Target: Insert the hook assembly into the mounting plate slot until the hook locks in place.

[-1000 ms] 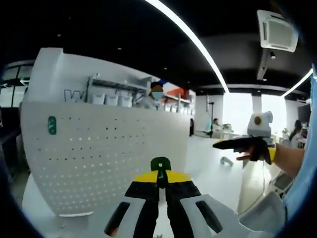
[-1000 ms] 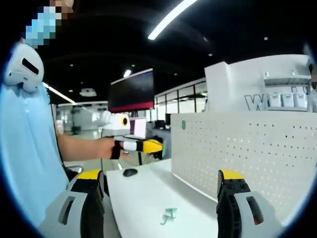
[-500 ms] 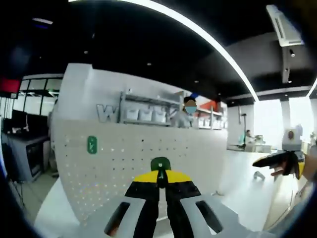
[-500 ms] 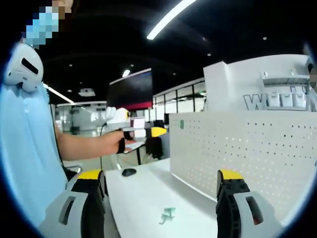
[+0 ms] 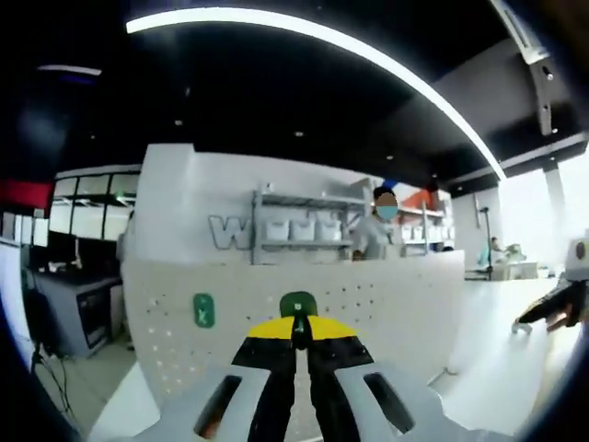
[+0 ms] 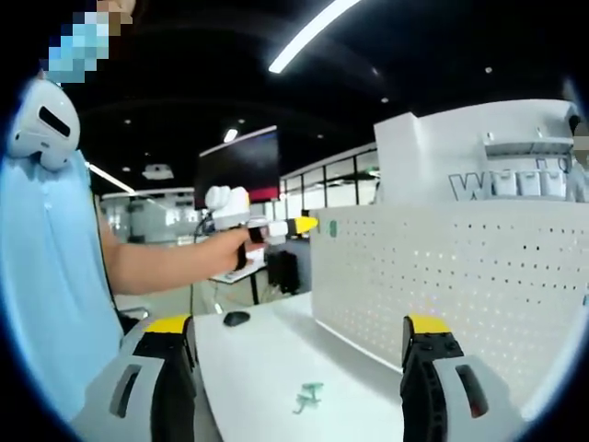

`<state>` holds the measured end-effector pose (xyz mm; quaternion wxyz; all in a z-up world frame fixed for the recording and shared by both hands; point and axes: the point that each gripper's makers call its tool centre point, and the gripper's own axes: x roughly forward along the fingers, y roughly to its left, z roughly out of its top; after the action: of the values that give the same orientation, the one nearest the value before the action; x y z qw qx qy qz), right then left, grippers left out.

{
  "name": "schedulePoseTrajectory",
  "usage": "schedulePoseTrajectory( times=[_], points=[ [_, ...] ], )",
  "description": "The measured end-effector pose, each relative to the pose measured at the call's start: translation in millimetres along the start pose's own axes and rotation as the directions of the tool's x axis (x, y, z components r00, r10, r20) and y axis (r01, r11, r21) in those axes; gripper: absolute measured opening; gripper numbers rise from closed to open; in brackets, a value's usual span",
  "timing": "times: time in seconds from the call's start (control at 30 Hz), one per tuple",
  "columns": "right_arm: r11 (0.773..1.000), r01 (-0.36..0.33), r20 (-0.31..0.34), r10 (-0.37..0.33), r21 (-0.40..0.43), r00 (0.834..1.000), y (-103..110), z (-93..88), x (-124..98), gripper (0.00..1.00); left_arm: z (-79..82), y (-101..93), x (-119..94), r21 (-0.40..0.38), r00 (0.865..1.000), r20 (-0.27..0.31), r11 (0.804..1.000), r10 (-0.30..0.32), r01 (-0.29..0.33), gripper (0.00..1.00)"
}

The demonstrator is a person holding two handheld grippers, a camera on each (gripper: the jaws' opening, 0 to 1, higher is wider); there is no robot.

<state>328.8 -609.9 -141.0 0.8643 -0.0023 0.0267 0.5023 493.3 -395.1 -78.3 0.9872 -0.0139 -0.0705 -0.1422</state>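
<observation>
One green hook [image 5: 298,304] gripped, pegboard [image 5: 386,313] ahead

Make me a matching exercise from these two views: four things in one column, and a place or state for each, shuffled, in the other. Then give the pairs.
Things:
1. green hook
2. green tag
3. small green clip
4. right tongs

Places or states:
A. lying loose on the white table
B. open, nothing between the jaws
C. pinched at the tip of the left tongs
D. fixed on the white pegboard, left of the hook in the left gripper view

Pairs: 1-C, 2-D, 3-A, 4-B
</observation>
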Motion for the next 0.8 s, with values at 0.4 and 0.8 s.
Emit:
schedulePoseTrajectory(
  times=[0.4,0.8],
  points=[
    [1.0,0.012,-0.007,-0.012,0.007,1.0,-7.0,-4.0,-2.3,0.94,1.1,19.4,26.1,0.058,0.998,-0.009,0.996,0.067,-0.066,0.03],
    [0.999,0.03,-0.02,-0.029,0.014,0.999,-13.0,-8.8,-4.8,0.94,-9.1,36.2,49.9,0.109,0.993,-0.033,0.988,0.116,-0.111,0.03]
  ],
)
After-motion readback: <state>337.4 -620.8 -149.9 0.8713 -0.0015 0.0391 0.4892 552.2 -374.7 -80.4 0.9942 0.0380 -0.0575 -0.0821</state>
